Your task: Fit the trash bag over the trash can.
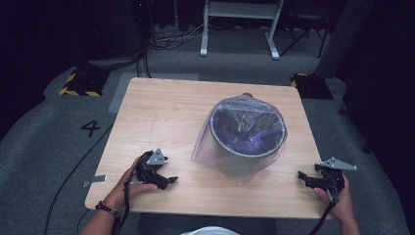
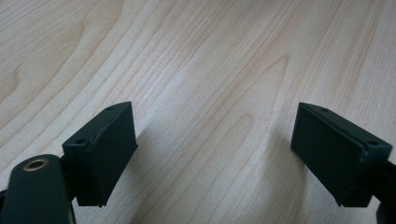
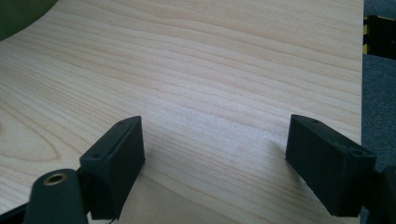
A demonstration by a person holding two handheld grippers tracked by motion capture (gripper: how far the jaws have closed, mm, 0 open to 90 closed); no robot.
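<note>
Both grippers sit nearest, at the table's near edge in the high view, each held in a hand that comes in from below. On the left, the left gripper rests low over the wood near the near-left corner, its jaws pointing right toward the middle. Its own view shows the two black pads standing wide apart with nothing but bare wood grain between them, so it is open and holds nothing. On the right, the right gripper lies near the near-right corner, its jaws pointing left. Its own view shows its pads likewise spread wide over bare wood, empty, with the table's edge and grey carpet at the far right. Between the two, farther back and right of centre, stands the bin, a round dark bucket seen from above. A thin purple bag lines it and is draped over its rim, hanging down the outside and spreading onto the tabletop at the near side. Both grippers are well apart from the bin and bag, touching neither. A wristband shows on the left forearm.
</note>
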